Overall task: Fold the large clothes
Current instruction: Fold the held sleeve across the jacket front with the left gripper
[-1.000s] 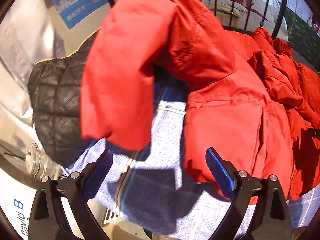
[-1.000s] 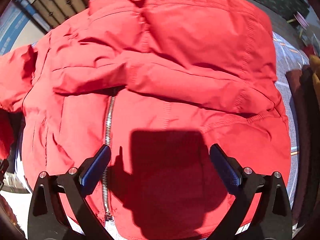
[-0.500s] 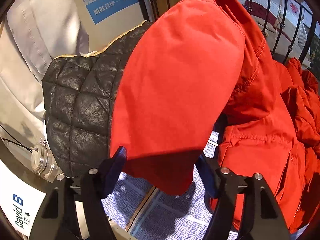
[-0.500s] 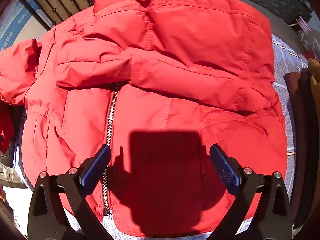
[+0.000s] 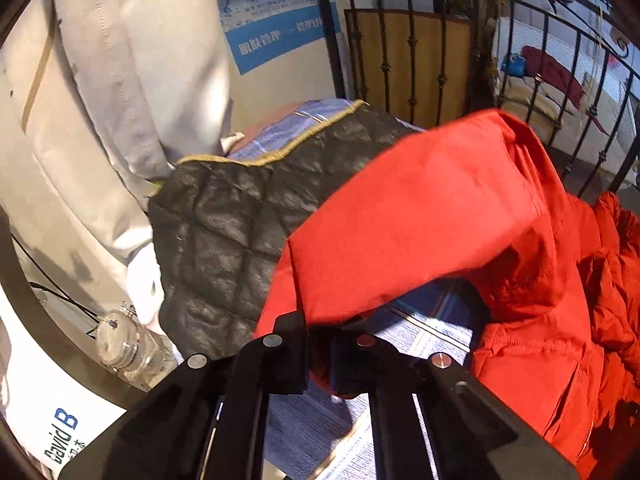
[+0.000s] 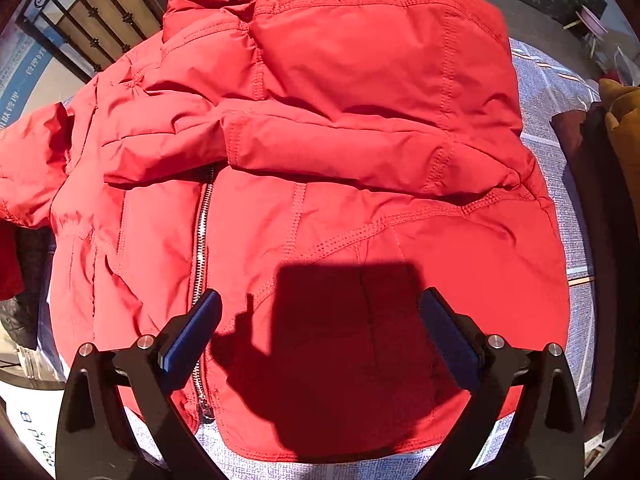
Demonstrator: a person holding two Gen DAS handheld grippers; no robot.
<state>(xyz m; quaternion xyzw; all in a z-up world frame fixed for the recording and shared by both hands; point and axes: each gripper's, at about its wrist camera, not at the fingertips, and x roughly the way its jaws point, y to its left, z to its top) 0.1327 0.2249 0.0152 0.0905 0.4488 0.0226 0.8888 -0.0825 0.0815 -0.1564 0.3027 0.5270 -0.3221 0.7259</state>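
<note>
A red padded jacket (image 6: 360, 184) lies front up on a blue-grey cloth (image 6: 560, 92), zipper (image 6: 202, 220) closed, one sleeve folded across the chest. My right gripper (image 6: 320, 332) is open and empty above the jacket's hem. In the left wrist view my left gripper (image 5: 320, 352) is shut on the cuff of the jacket's other sleeve (image 5: 420, 232), which arches up off the cloth (image 5: 424, 336) toward the jacket body (image 5: 560, 340).
A black quilted garment (image 5: 240, 224) lies left of the red sleeve. A pale coat (image 5: 100, 120) hangs at far left, with a clear bottle (image 5: 120, 344) below it. A black iron railing (image 5: 420, 60) stands behind. Dark and mustard garments (image 6: 616, 160) lie at the right edge.
My left gripper has closed on the sleeve cuff and lifted it up; earlier it was open below the sleeve. My right gripper stays open, drawn back slightly over the hem.
</note>
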